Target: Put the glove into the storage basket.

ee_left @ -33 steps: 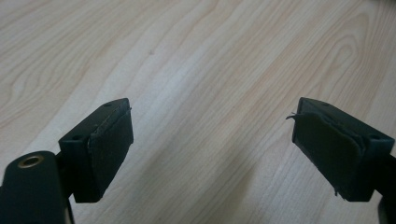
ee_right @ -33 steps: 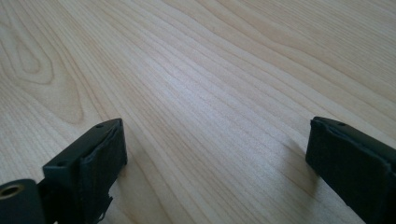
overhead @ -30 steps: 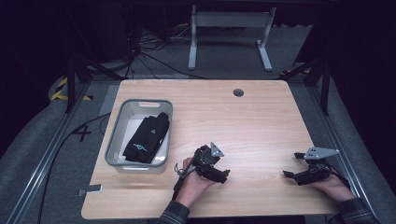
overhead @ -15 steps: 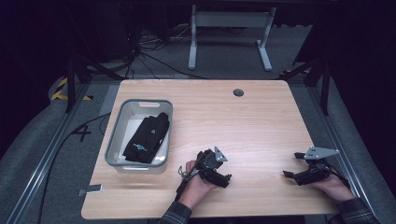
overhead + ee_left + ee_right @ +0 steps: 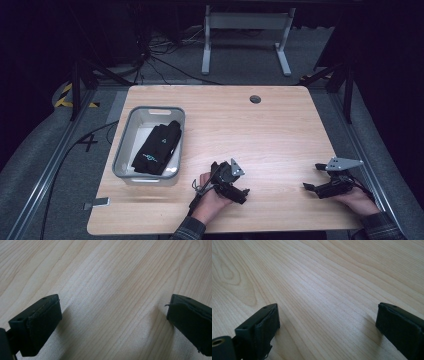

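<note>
Near the worktop's front edge, the left gripper (image 5: 239,192) rests low on the bare wood, right of the tray; its jaws have just been opening and now stand spread wide, nothing between them. Toward the front right corner, the right gripper (image 5: 320,187) also has its jaws spread and empty. Farther back, by the left edge, the black garment (image 5: 157,148) (soft, folded cloth with a small teal mark) lies inside the grey tray (image 5: 125,145), a rounded, smooth-walled rectangle. Judging from this, the placing looks done; little seems left. The worktop (image 5: 280,130) is pale, fine-grained wood.
</note>
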